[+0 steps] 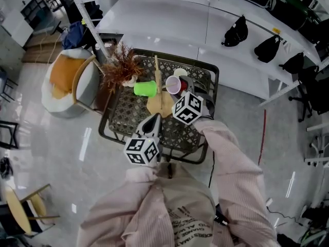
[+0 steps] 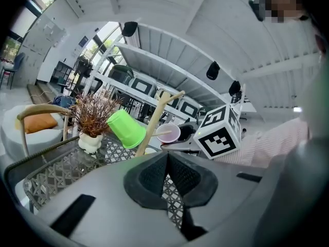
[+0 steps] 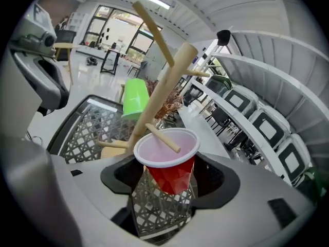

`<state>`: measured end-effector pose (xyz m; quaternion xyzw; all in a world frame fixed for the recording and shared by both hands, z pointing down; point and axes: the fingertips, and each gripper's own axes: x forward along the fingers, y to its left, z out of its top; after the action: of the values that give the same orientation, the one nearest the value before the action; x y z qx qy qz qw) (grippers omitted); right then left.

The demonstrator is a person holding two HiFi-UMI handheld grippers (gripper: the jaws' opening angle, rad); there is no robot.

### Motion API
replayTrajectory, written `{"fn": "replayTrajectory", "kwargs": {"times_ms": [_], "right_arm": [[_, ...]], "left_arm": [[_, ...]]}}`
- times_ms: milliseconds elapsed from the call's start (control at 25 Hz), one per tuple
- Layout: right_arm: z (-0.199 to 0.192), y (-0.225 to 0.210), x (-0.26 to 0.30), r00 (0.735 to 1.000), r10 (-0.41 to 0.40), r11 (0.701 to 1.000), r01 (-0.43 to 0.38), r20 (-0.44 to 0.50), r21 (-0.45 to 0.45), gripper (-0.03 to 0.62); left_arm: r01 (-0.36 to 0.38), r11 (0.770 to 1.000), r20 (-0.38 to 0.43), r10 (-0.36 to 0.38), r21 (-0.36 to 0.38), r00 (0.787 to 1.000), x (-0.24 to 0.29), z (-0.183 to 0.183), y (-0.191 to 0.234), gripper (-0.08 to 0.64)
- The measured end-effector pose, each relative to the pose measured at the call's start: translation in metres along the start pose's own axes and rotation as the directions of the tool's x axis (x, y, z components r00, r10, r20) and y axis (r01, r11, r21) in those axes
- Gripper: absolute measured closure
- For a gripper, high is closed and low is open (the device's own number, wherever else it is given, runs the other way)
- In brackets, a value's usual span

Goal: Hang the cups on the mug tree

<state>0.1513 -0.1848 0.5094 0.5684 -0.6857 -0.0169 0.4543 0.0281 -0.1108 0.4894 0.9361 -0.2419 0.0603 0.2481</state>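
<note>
A wooden mug tree (image 1: pixel 157 81) stands on a metal lattice table (image 1: pixel 110 135). A green cup (image 1: pixel 145 88) hangs mouth-first on a left peg. My right gripper (image 1: pixel 180 88) is shut on a red cup (image 1: pixel 174 85) with a white inside, held against the tree's right side. In the right gripper view, a peg of the tree (image 3: pixel 159 94) reaches into the mouth of the red cup (image 3: pixel 169 163), which sits between the fingers of the right gripper (image 3: pixel 167 175). My left gripper (image 2: pixel 167 161) is shut and holds nothing, hovering over the table's near part (image 1: pixel 153 118).
A dried plant in a white vase (image 1: pixel 123 68) stands at the table's far left, close to the green cup (image 2: pixel 126 128). A chair with an orange cushion (image 1: pixel 67 78) is left of the table. White counters (image 1: pixel 205 24) run behind it.
</note>
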Motion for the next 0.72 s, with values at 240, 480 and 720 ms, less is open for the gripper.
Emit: {"fn": "replayTrajectory", "kwargs": {"times_ms": [240, 480, 720], "right_arm": [[0.004, 0.008, 0.006, 0.999, -0.010, 0.984, 0.002, -0.048, -0.180, 0.291], [0.008, 0.013, 0.009, 0.998, -0.023, 0.962, 0.006, -0.059, -0.272, 0.291], [0.017, 0.015, 0.007, 0.997, -0.048, 0.938, 0.026, -0.054, -0.347, 0.291]], "left_arm": [[0.001, 1.000, 0.011, -0.001, 0.001, 1.000, -0.002, 0.006, 0.004, 0.561], [-0.012, 1.000, 0.019, 0.012, -0.001, 1.000, -0.005, 0.009, 0.012, 0.561], [-0.017, 1.000, 0.018, 0.018, -0.008, 1.000, -0.009, 0.010, 0.018, 0.561]]}}
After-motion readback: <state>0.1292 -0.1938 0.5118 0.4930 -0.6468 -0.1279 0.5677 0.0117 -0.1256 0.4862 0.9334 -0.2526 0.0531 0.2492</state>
